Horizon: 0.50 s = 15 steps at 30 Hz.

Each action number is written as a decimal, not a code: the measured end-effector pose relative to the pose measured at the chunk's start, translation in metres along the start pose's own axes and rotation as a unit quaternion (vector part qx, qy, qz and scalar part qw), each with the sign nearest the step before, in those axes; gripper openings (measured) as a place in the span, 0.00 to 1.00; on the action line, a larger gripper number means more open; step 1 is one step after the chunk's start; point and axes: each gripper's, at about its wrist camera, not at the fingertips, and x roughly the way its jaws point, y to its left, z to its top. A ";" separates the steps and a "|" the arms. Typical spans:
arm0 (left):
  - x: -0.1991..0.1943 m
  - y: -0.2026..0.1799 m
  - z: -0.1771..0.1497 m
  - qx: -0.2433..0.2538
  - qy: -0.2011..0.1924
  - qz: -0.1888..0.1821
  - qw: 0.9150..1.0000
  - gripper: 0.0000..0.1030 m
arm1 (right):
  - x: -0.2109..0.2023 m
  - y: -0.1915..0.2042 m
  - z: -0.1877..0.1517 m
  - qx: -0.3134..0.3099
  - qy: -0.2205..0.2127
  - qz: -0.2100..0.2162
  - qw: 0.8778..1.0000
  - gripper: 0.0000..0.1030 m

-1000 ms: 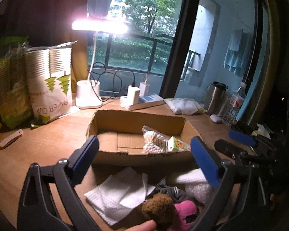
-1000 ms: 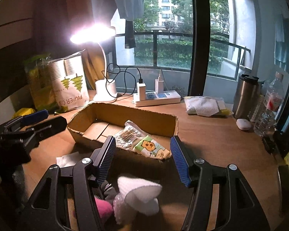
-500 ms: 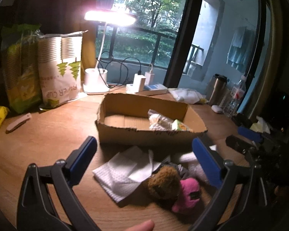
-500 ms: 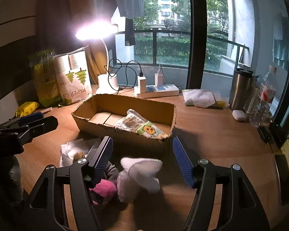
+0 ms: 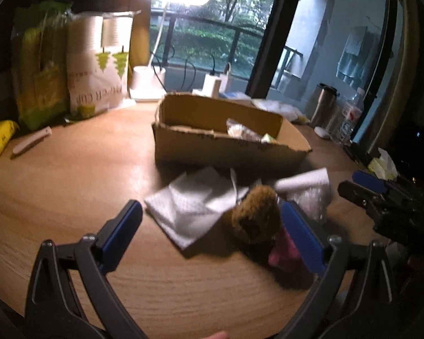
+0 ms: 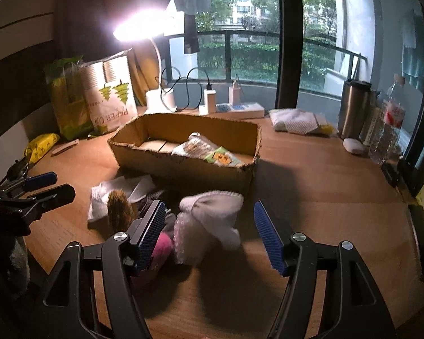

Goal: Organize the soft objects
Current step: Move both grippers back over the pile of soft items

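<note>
A pile of soft things lies on the wooden table in front of a cardboard box [image 5: 226, 152] [image 6: 183, 166]: a white cloth [image 5: 189, 206] [image 6: 104, 195], a brown plush [image 5: 254, 217] [image 6: 118, 207], a pink soft item [image 5: 282, 251] [image 6: 162, 244], a white sock [image 6: 212, 212] and bubble wrap [image 5: 311, 197] [image 6: 183, 240]. The box holds a cotton-swab bag [image 6: 195, 148] and a small packet [image 6: 223, 158]. My left gripper [image 5: 214, 234] is open and empty, just short of the pile. My right gripper [image 6: 209, 234] is open and empty, around the sock's near side.
A lit desk lamp [image 6: 155, 56], a paper-cup bag [image 5: 99, 65] [image 6: 110, 96], a green bag [image 5: 39, 67], a yellow packet [image 6: 41, 145], a power strip [image 6: 234, 108], a folded cloth [image 6: 296, 120], a steel flask [image 6: 353, 107] and a water bottle [image 6: 387, 124] line the table's back.
Both grippers have drawn back from the box toward the near table edge; the pile now lies farther ahead. Both stay open.
</note>
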 end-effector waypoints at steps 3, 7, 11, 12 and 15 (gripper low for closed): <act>0.000 -0.003 -0.006 0.012 0.004 0.002 1.000 0.96 | 0.003 0.004 -0.007 -0.004 0.009 0.008 1.000 0.67; 0.001 -0.013 -0.012 0.030 0.007 -0.008 0.999 0.96 | 0.010 0.009 -0.014 -0.006 0.021 0.014 1.000 0.67; 0.010 -0.018 -0.016 0.035 0.023 -0.023 0.999 0.96 | 0.018 0.010 -0.019 -0.002 0.029 0.017 0.999 0.67; 0.012 -0.019 -0.017 0.035 0.027 -0.026 0.999 0.96 | 0.020 0.009 -0.020 -0.001 0.031 0.019 0.999 0.67; 0.019 -0.020 -0.019 0.034 0.037 -0.029 0.998 0.96 | 0.028 0.008 -0.023 0.000 0.038 0.024 0.999 0.67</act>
